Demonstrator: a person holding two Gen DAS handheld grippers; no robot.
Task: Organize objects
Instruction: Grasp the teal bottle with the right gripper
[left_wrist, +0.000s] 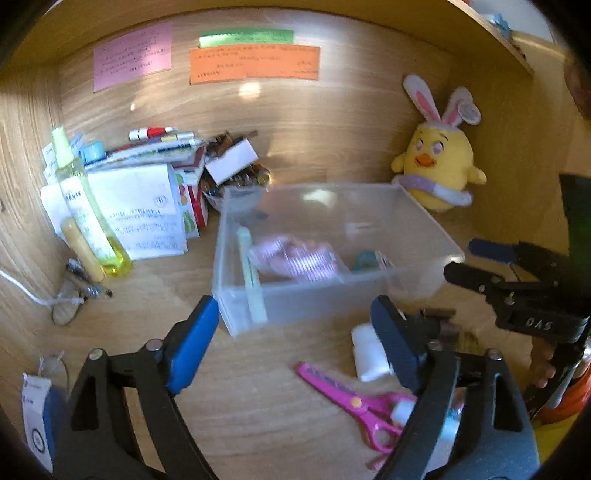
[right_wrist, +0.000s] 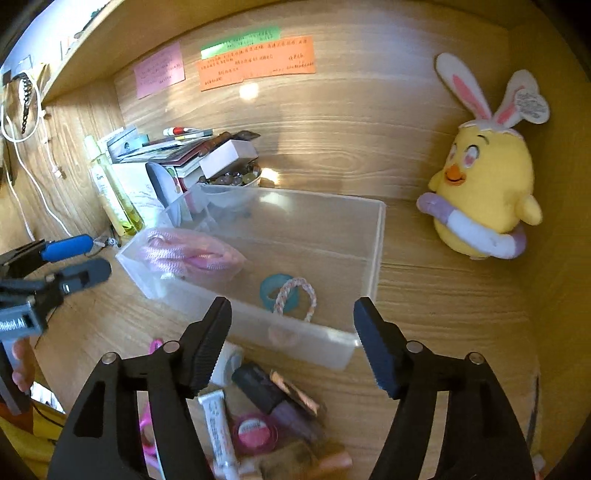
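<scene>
A clear plastic bin (left_wrist: 424, 218) (right_wrist: 378, 236) stands on the wooden desk. It holds a pink striped pouch (left_wrist: 295, 258) (right_wrist: 188, 254), a teal ring (right_wrist: 279, 291), a braided loop (right_wrist: 295, 297) and a pale green stick (left_wrist: 253, 280). My left gripper (left_wrist: 295, 343) is open and empty just in front of the bin. My right gripper (right_wrist: 291, 345) is open and empty over the bin's near wall. In front lie pink scissors (left_wrist: 354, 402), a white roll (left_wrist: 369, 352), a white tube (right_wrist: 218, 424), a dark bottle (right_wrist: 273, 398) and a pink round tin (right_wrist: 253, 432).
A yellow chick plush (left_wrist: 437, 166) (right_wrist: 484, 184) sits at the back right. A pile of books, papers and boxes (left_wrist: 147, 192) (right_wrist: 173, 155) and a yellow spray bottle (left_wrist: 88, 214) fill the back left. Glasses (left_wrist: 68, 306) lie at left. Sticky notes hang on the back wall.
</scene>
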